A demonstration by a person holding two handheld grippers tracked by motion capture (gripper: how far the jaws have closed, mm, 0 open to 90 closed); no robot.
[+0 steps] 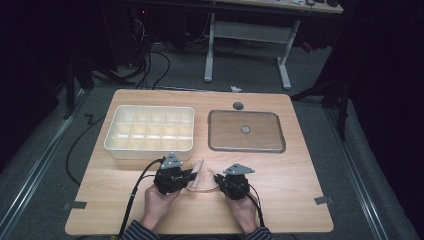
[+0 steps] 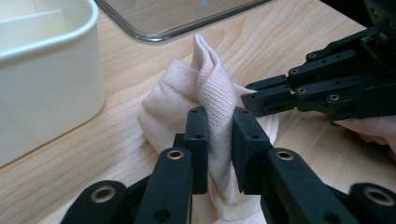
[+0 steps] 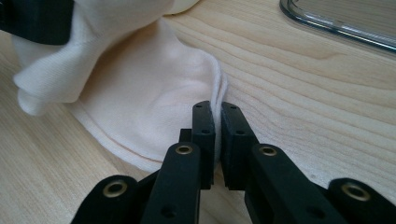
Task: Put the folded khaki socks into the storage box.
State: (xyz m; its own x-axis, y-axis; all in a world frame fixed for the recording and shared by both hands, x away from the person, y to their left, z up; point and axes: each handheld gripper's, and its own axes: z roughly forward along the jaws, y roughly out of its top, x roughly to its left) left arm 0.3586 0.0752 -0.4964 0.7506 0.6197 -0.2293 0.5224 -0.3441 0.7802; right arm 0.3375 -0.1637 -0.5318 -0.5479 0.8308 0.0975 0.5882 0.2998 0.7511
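Observation:
A pale pink knitted cloth (image 1: 201,176) lies bunched on the wooden table (image 1: 300,190) near its front edge, between my two grippers. My left gripper (image 1: 192,176) pinches a raised fold of the cloth (image 2: 205,93) between its pads (image 2: 197,140). My right gripper (image 1: 218,179) is shut on the thin layered hem of the cloth (image 3: 154,102), with the edge squeezed between its fingers (image 3: 233,135). In the left gripper view the right gripper's black fingers (image 2: 275,95) reach in from the right onto the cloth.
A cream tray with several compartments (image 1: 150,146) stands behind the left gripper; its wall (image 2: 46,84) is close on the left. A flat metal-rimmed tray (image 1: 246,131) lies at the back right. Bare table stretches to both sides.

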